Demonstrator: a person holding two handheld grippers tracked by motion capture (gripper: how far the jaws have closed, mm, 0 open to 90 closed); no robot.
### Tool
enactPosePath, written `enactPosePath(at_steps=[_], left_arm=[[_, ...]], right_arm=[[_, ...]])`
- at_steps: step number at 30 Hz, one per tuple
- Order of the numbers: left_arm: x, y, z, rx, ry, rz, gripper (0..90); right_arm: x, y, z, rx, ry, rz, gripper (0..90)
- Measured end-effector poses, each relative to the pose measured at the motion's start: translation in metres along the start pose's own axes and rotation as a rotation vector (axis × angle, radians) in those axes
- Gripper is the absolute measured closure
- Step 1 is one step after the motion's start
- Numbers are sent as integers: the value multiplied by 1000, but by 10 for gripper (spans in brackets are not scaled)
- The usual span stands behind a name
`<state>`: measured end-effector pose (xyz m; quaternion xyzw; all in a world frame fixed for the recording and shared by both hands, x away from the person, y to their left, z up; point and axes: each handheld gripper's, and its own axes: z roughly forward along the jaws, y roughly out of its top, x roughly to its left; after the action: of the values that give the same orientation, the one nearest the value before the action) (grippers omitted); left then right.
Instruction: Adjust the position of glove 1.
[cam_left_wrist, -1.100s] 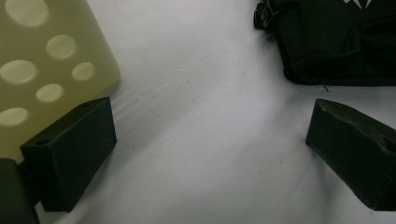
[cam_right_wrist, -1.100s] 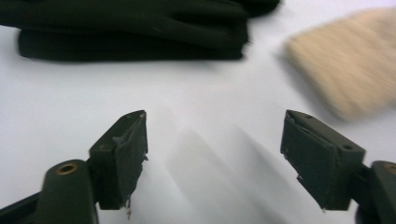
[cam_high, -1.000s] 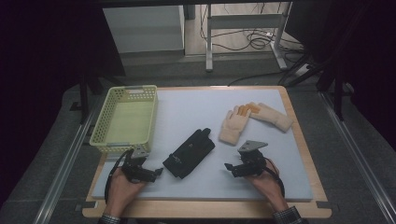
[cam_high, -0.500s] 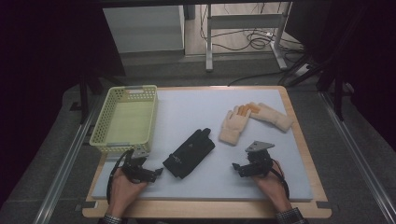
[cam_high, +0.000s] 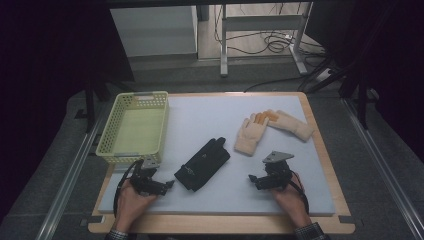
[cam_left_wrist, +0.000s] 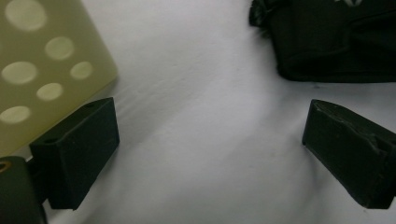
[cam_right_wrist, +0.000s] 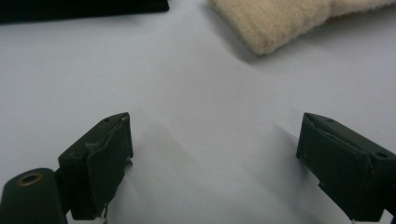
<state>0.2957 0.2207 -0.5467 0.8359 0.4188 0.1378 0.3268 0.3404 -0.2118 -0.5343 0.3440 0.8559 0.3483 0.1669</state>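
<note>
A pair of black gloves lies at the middle of the white mat, and its edge is at the top right of the left gripper view. Two beige gloves lie at the back right, fingertips touching. My left gripper rests on the mat, open and empty, between the basket and the black gloves. My right gripper rests near the front right. Its jaws have just been opening and stand open with nothing between them. A beige glove's cuff lies ahead of it.
A pale yellow perforated basket stands at the mat's left, its corner close beside my left jaw. The mat lies on a wooden board. Metal rails run along both sides. Cables lie on the floor beyond the table.
My right hand has shifted slightly to the right along the front of the mat. The left hand and all the gloves have stayed put.
</note>
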Motion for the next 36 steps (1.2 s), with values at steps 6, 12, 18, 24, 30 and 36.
enactPosePath(at_steps=[6, 12, 18, 24, 30, 36], left_arm=[[-14, 14, -10, -19, -40, 16, 10], [-26, 33, -16, -55, -110, 42, 0], [-39, 56, -5, -47, -139, 71, 0], [-50, 82, 18, -31, -155, 82, 0], [-64, 100, 41, -1, -132, 98, 0], [-66, 104, 62, 32, -64, 108, 0]], right_arm=[[0, 0, 0, 0, 0, 0, 102], [0, 0, 0, 0, -1, 0, 103], [0, 0, 0, 0, -1, 0, 102], [0, 0, 0, 0, 0, 0, 102], [0, 0, 0, 0, 0, 0, 102], [0, 0, 0, -1, 0, 0, 102]])
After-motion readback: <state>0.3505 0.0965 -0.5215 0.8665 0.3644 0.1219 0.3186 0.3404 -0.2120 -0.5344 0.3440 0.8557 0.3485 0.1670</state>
